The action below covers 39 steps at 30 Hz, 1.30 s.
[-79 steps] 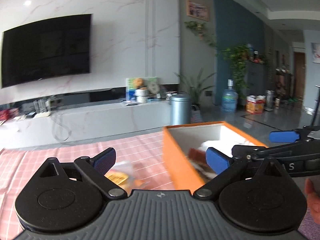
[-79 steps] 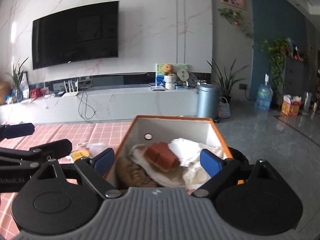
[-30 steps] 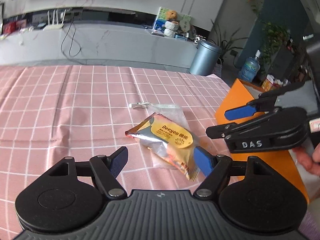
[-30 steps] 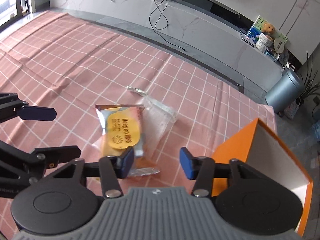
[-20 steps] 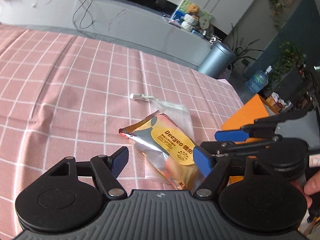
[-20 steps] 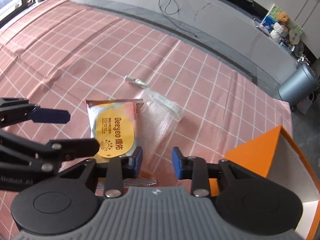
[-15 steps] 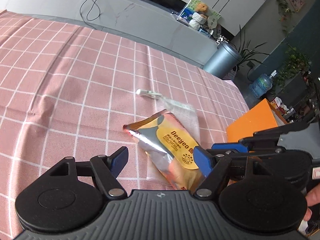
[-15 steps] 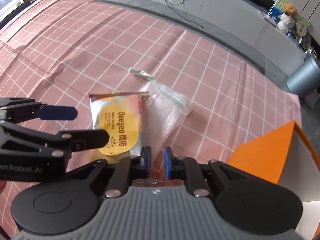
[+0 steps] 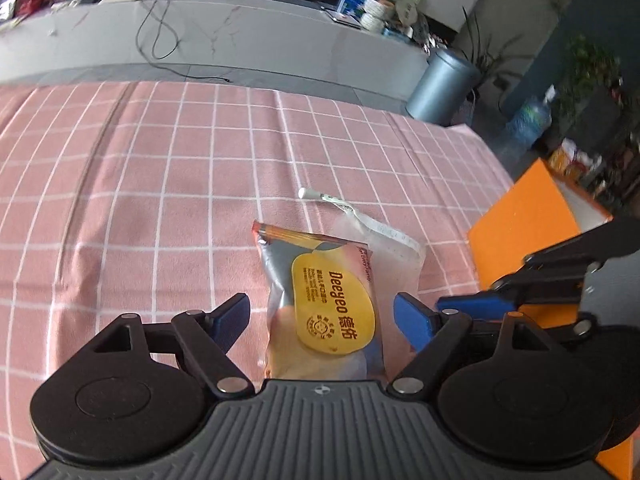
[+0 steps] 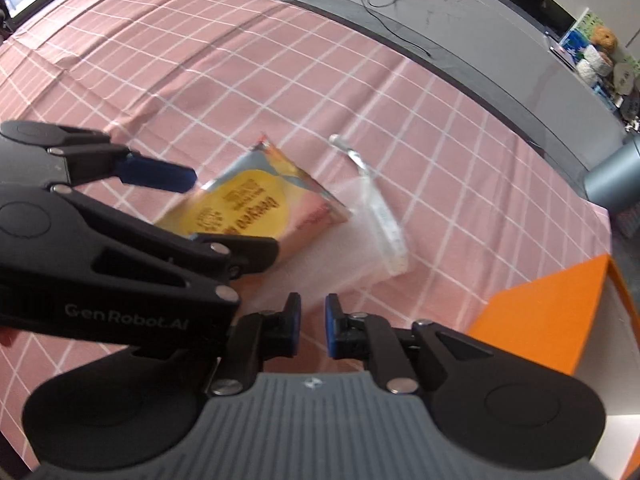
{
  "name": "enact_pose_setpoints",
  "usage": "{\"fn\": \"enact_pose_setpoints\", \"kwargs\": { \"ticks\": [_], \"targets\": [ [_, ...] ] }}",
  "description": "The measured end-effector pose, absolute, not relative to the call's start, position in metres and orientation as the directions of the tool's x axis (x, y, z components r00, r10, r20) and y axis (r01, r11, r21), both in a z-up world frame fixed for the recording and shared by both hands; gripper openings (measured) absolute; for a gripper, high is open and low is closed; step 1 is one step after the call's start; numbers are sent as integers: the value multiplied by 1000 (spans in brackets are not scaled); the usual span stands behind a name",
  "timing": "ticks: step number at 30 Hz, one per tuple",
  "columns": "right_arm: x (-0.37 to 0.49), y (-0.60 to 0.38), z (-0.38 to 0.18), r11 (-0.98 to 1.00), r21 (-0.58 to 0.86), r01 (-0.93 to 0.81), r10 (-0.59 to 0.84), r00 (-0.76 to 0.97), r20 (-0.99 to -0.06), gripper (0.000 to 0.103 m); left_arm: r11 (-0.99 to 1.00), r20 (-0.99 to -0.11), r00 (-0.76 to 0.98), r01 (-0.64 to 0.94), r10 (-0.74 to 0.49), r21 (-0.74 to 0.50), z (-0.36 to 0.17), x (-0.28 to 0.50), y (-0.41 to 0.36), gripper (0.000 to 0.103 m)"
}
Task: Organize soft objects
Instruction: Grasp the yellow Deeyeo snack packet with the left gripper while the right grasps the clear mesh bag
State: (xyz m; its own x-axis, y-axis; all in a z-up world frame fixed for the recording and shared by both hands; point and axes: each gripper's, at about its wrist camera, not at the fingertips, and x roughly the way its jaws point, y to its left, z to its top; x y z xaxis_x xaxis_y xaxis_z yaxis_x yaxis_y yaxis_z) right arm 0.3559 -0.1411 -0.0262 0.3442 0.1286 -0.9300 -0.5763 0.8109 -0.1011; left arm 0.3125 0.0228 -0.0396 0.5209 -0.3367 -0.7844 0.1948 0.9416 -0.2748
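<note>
A soft packet with a yellow label (image 9: 332,312) lies on the pink checked tablecloth (image 9: 140,184), partly over a clear zip bag (image 9: 392,248). My left gripper (image 9: 324,318) is open, its blue pads on either side of the packet's near end, not pressing it. My right gripper (image 10: 312,326) has its pads nearly shut with a narrow gap, empty, just above the near edge of the clear bag (image 10: 360,248). The packet (image 10: 248,208) shows left of it, with the left gripper's fingers (image 10: 156,176) around it. The orange box (image 9: 524,220) stands to the right.
The orange box's corner (image 10: 560,312) is close on the right of my right gripper. Beyond the table's far edge are a grey bin (image 9: 444,80), a long white TV bench (image 9: 200,36) and plants.
Both grippers dropped from box height and tilted down to the table. My left gripper moved over the packet, now between its pads. My right gripper closed from wide open to a narrow gap.
</note>
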Motion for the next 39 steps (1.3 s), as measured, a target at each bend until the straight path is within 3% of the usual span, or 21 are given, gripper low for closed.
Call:
{"fn": "enact_pose_setpoints", "kwargs": {
  "ticks": [3, 6, 8, 13, 15, 17, 19, 21, 23, 32, 39],
  "targets": [
    [359, -152, -25, 822, -124, -555, 94, 348, -933, 24, 953, -813, 504, 222, -292, -205, -44, 318, 12, 95],
    [360, -157, -25, 829, -115, -548, 95, 339, -936, 28, 960, -822, 514, 251, -244, -128, -48, 316, 1, 89],
    [360, -158, -27, 831, -106, -545, 97, 330, -939, 28, 955, -815, 521, 267, -253, -126, -48, 313, -2, 70],
    [359, -155, -26, 841, -81, -535, 119, 329, -937, 31, 955, -783, 554, 238, -282, -176, -46, 304, 11, 65],
    [356, -154, -24, 846, -73, -528, 132, 340, -931, 39, 960, -767, 580, 219, -274, -177, -40, 301, 21, 64],
    [355, -153, -22, 862, -62, -503, 143, 359, -922, 40, 966, -755, 604, 200, -255, -167, -33, 295, 32, 64],
    [355, -151, -19, 878, -28, -478, 175, 375, -910, 52, 971, -749, 618, 175, -239, -165, -27, 291, 45, 64],
    [356, -147, -17, 892, -11, -451, 188, 393, -900, 81, 977, -750, 626, 138, -213, -162, -24, 288, 60, 64],
    [357, -142, -18, 911, -21, -412, 172, 427, -888, 90, 983, -752, 633, 105, -183, -151, -23, 287, 73, 64],
    [381, -136, -41, 989, 119, -83, 143, 420, -896, 95, 991, -768, 628, 59, -127, -116, -34, 279, 97, 64],
    [373, -110, -54, 993, 71, -95, 105, 431, -896, 86, 990, -771, 623, 61, -134, -123, -41, 272, 101, 64]
  ]
}}
